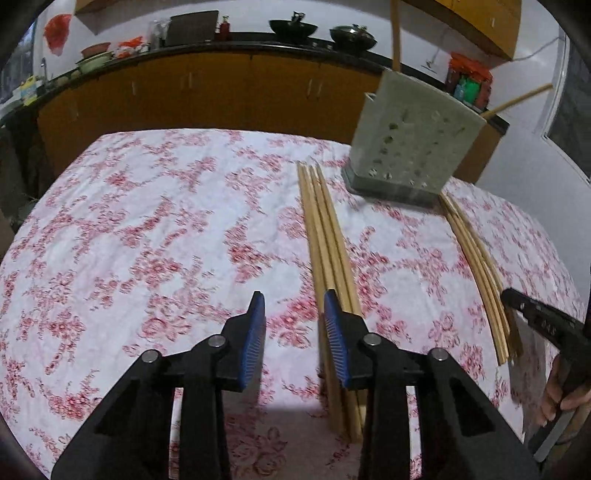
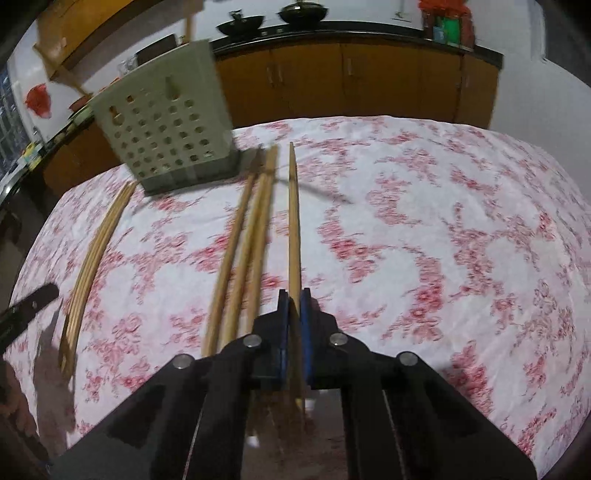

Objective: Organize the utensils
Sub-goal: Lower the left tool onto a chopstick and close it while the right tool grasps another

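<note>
A bundle of wooden chopsticks (image 1: 325,229) lies lengthwise on the floral tablecloth (image 1: 166,229). My left gripper (image 1: 293,295) hovers low over its near end, open, with the bundle running under the right pad and only cloth showing in the gap. My right gripper (image 2: 293,295) is shut on a single chopstick (image 2: 294,221), which points away from me. Three more chopsticks (image 2: 243,251) lie loose just left of it. A grey-green perforated holder (image 1: 413,147) (image 2: 166,125) stands at the far side between the two groups, with two sticks poking out of its top.
A second bundle of chopsticks (image 1: 476,258) lies right of the holder in the left wrist view; beside it are a black gripper part (image 1: 535,317) and a person's hand (image 1: 565,398). Wooden cabinets (image 2: 369,81) and a dark counter with pans (image 1: 295,27) lie beyond the table.
</note>
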`<move>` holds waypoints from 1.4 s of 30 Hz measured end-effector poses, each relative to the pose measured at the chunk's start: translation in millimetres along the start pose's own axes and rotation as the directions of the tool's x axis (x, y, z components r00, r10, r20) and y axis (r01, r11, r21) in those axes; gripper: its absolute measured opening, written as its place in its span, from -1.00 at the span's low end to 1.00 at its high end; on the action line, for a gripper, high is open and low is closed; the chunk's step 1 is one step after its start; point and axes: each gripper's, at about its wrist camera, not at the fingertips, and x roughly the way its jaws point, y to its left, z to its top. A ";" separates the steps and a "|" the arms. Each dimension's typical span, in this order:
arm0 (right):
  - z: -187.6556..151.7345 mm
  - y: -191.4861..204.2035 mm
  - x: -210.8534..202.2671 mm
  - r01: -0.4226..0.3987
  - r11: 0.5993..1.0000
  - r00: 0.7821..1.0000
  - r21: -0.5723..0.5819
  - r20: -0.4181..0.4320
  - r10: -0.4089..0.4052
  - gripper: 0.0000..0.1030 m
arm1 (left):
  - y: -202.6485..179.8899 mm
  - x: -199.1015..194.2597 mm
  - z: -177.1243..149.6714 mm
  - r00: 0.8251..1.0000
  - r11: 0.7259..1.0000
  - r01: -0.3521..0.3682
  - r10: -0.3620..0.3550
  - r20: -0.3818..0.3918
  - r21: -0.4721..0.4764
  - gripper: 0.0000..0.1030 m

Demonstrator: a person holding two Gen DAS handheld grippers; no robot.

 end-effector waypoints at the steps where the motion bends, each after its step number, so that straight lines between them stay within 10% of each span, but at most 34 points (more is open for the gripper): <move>1: 0.6 -4.0 -0.4 0.005 1.000 1.000 0.013 0.001 -0.005 -0.84 | -1.3 0.9 -1.1 1.000 1.000 0.004 -0.004 -0.004 0.005 -0.38; 25: -2.6 -10.0 -4.1 0.029 1.000 0.999 0.000 0.017 -0.029 -0.83 | -15.7 17.6 -6.6 0.996 0.992 -0.075 0.079 -0.035 0.106 -0.79; 42: 2.3 -15.9 1.5 0.064 0.998 0.997 0.011 0.041 -0.064 -0.84 | 25.8 19.7 4.7 0.998 0.998 -0.062 0.062 -0.027 0.001 -0.84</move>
